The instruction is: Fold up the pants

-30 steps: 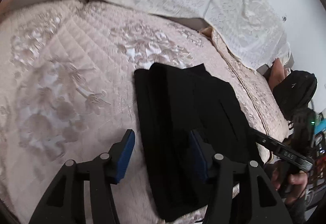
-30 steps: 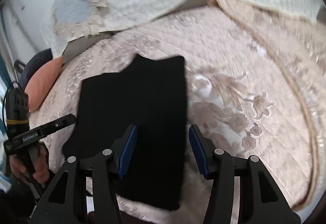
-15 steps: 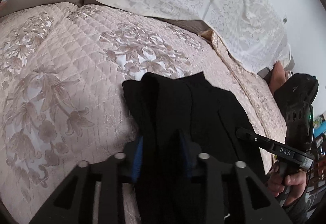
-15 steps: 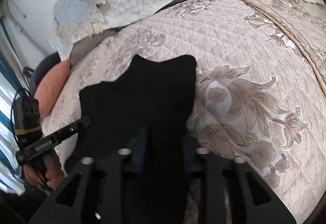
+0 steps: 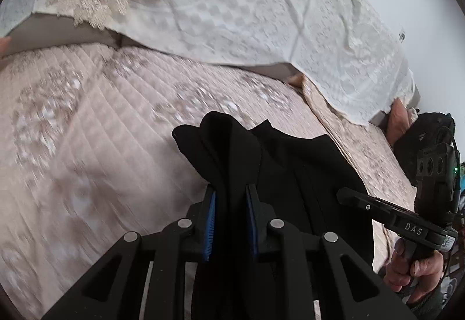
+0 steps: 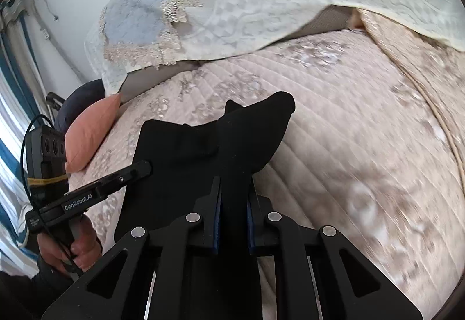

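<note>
blurred quilt (image 5: 101, 151), black pants' (image 5: 290, 163) near edge hidden btwn claws

Home bedroom: bed with quilted floral bedspread (image 5: 101, 145), lace-edged cover (image 5: 232, 14) over pillows, striped curtain (image 6: 11, 145).

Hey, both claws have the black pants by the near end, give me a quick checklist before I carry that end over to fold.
1. Left claw on pants: ok, fabric between its blue pads, jaws closing.
2. Right claw on pants: ok, fabric between the pads, jaws closing.
3. All layers caught in each claw: cannot tell.
4. Far end resting on the quilted bedspread: ok.
5. Bedspread beyond the pants free for the fold: ok.
6. Pink cushion apart from the pants: ok.
</note>
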Demonstrator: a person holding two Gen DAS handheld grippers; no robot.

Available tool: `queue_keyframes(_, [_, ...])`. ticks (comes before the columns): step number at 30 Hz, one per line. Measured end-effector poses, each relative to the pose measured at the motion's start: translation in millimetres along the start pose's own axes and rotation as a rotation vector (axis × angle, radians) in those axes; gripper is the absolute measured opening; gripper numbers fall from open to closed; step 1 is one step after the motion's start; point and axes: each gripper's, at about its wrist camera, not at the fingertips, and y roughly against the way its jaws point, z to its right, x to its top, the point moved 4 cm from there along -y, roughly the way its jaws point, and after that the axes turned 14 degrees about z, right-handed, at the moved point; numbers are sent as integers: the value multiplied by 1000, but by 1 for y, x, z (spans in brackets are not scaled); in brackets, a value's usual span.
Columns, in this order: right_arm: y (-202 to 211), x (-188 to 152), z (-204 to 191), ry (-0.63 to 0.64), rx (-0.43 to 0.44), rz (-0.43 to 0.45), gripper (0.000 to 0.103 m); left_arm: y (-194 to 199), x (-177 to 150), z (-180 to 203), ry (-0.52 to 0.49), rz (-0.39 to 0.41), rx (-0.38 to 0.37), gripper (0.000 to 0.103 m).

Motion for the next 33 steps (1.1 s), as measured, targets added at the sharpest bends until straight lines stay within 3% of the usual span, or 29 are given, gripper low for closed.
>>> queue_keyframes(9, [-88, 45, -27, 41, 50, -21, 13, -38, 58, -54, -37, 55, 91, 21])
queue_keyframes(14, [-136, 59, -27, 63, 44, -55, 15, -71, 65, -89, -15, 22, 128, 22])
queue_keyframes(17, [-159, 51, -9, 61, -45, -99, 28, -86, 53, -108, -5, -22, 172, 29])
queue_keyframes(19, [-159, 43, -3, 88, -77, -100, 38, -82, 47, -116, 18, -21, 166, 35])
queue_keyframes(26, [-100, 31, -12, 179, -152, -10, 40, -22, 41, -114, 35, 78, 230, 34])
queue_keyframes(29, [-82, 13, -28, 226, -154, 13, 40, 3, 33, -82, -7, 135, 175, 34])
queue_keyframes(33, [-93, -16, -37, 297, -189, -41, 42, -8, 4, -55, -85, 73, 147, 34])
